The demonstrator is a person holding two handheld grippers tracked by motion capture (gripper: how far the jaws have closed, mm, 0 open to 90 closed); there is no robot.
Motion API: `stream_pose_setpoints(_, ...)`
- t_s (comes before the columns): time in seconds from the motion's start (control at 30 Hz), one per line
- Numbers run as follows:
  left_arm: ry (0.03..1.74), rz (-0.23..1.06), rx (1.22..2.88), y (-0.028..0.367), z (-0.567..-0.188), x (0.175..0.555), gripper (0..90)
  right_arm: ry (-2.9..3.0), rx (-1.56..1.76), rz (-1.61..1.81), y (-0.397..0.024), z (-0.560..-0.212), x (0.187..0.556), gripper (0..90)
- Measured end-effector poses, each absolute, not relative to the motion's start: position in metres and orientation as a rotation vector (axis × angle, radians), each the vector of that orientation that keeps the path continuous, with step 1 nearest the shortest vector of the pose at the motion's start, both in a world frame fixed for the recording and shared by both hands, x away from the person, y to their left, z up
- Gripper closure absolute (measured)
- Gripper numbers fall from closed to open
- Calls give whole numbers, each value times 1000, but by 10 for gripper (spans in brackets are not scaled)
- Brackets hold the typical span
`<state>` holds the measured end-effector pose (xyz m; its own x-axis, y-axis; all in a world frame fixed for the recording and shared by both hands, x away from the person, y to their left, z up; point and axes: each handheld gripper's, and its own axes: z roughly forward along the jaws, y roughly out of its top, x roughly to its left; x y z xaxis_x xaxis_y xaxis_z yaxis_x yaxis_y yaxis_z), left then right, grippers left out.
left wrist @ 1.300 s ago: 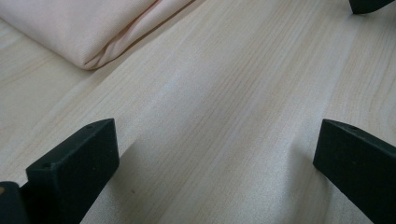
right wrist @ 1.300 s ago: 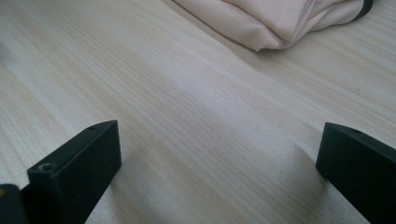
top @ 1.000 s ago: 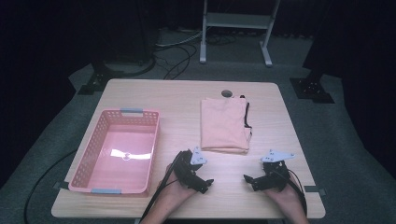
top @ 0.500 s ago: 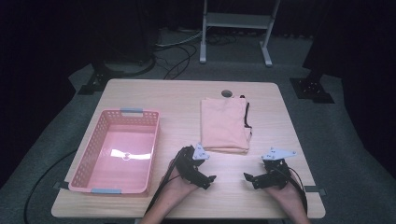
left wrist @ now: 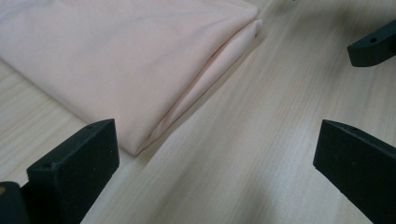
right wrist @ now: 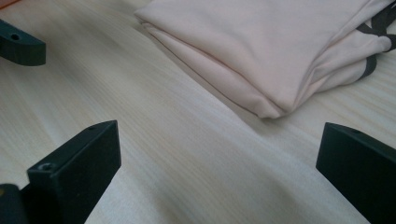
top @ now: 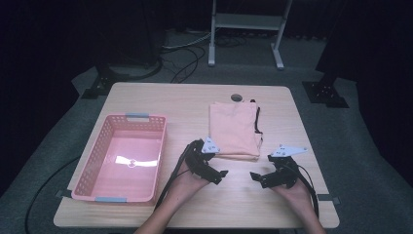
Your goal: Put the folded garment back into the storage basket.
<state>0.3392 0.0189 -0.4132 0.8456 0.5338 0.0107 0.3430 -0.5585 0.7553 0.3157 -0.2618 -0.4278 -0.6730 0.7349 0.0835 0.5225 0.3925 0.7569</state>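
One folded pink garment [top: 234,129] is lying just beyond two grippers, left gripper [top: 220,175] and right gripper [top: 255,177], both gaping wide, beside one pink basket [top: 84,168].

Bench [top: 146,100]: carries the basket, the folded garment and both grippers.
Basket [top: 87,168]: on the bench's left half, well left of the garment.
Folded garment [top: 234,129]: on the bench right of centre, far of both grippers.
Left gripper [top: 221,174]: near the garment's near left corner, between basket and right gripper, pointing right.
Right gripper [top: 254,176]: near the garment's near right corner, pointing left at the left gripper, apart from it.
Stand [top: 246,22]: on the floor beyond the bench's far edge.
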Motion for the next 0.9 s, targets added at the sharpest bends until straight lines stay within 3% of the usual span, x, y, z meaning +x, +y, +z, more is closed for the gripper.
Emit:
stream_pose_setpoints(0.5,604,305,2181,16,-408,353,0,2403,1047,1194,-247,-415,338,1)
stream_pose_setpoints(0.9,581,238,2158,17,-421,363,0,2497,1054,1180,-236,-435,357,1)
